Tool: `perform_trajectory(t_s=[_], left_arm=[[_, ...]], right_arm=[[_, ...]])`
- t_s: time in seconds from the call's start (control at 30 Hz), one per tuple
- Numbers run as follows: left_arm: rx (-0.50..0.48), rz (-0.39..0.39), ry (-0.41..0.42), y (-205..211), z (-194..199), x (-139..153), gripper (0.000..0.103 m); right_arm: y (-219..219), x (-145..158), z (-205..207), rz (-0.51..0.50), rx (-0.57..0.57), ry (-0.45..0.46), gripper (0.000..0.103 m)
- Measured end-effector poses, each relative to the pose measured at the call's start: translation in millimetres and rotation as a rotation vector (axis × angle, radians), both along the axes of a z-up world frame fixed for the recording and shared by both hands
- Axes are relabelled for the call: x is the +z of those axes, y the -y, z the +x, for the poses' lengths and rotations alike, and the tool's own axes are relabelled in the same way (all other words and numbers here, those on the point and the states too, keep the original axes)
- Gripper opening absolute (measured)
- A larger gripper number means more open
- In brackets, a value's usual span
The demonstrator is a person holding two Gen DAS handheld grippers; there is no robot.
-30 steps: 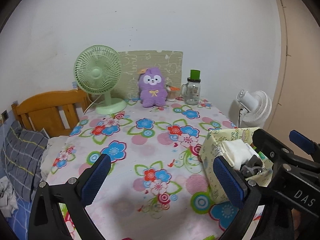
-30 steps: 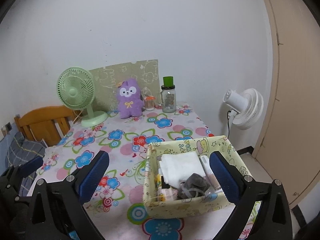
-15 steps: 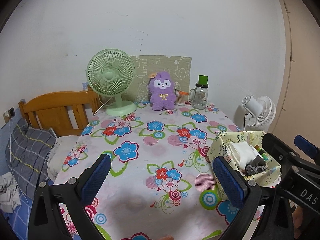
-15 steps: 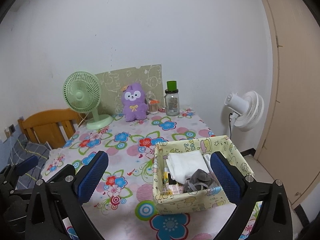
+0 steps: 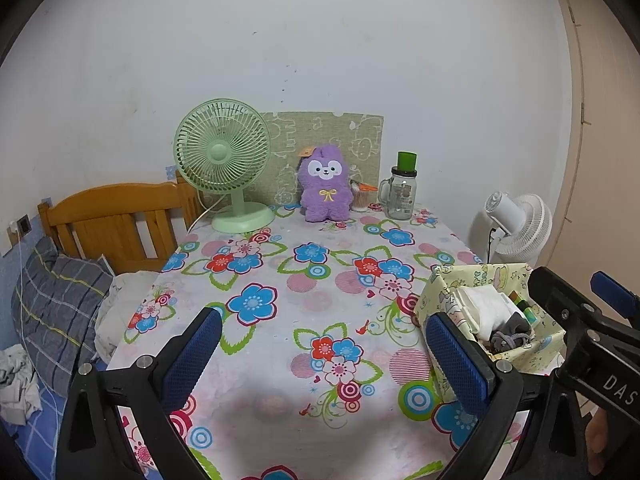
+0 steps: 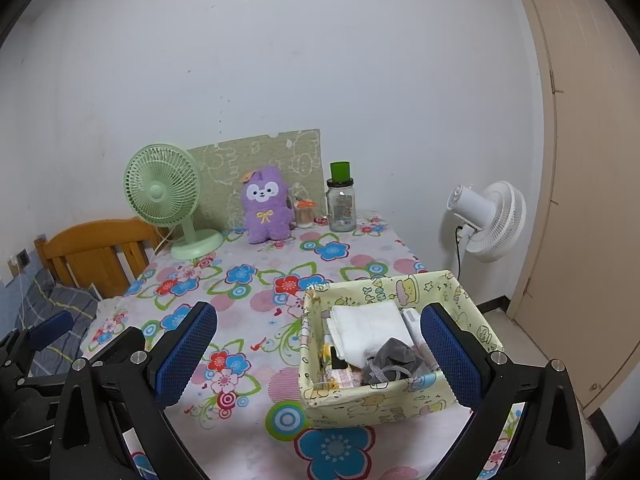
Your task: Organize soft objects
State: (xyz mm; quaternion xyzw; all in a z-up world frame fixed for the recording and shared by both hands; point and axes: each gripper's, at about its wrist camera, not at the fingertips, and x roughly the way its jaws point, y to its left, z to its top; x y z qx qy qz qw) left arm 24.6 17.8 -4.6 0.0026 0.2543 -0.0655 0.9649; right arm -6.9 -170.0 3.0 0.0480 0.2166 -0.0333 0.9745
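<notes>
Purple plush toy (image 6: 266,206); green fan (image 6: 164,192); floral tablecloth (image 6: 248,280); blue-padded fingers (image 6: 188,350).

Each claw is a black plastic frame of angled, triangular struts. The left claw (image 5: 320,354) carries two fingers (image 5: 192,354) faced with blue, finely textured pads, and silver screws sit at the finger joints. The right claw (image 6: 318,350) is built alike, with the same blue pads (image 6: 450,354). Seen from the left wrist camera, its black body shows white letters "DAS".

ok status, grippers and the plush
Left gripper open, empty. Right gripper open, empty. Plush upright by far wall, untouched. Clear path.
</notes>
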Motion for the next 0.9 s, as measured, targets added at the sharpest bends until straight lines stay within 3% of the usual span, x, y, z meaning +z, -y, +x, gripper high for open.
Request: perform_trajectory(t_s=[0.9], left_arm=[[-0.006, -0.009, 0.005, 4.3, 2.7, -0.3, 0.103]], right_arm=[[-0.4, 5.1, -1.0, -0.022, -0.009, 0.007, 0.103]])
